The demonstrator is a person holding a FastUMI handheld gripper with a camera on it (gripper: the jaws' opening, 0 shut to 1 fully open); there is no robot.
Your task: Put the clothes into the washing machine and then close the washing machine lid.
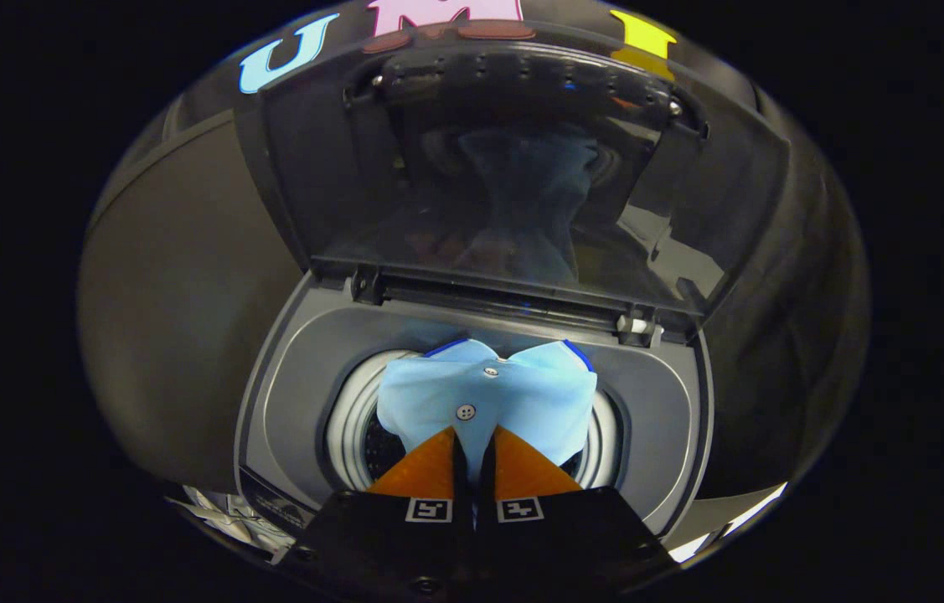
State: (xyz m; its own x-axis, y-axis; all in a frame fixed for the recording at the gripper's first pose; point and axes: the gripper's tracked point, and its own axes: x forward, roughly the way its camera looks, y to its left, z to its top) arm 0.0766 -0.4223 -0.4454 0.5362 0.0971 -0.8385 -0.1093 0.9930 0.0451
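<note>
A light blue buttoned shirt (pixel 488 398) with dark blue collar trim hangs pinched between my fingers, right over the round drum opening (pixel 352 419) of the top-loading washing machine (pixel 296 394). My gripper (pixel 473 435) is shut on the shirt's placket, just below a button. The machine's dark see-through lid (pixel 513 184) stands raised behind the drum, hinged at the back, and mirrors the shirt faintly. The shirt hides most of the drum's inside.
The grey top deck (pixel 656 402) of the machine rings the drum. Hinge brackets (pixel 637 328) sit at the back edge under the lid. A label panel (pixel 270 507) lies at the front left corner. Dark booth cloth surrounds the machine.
</note>
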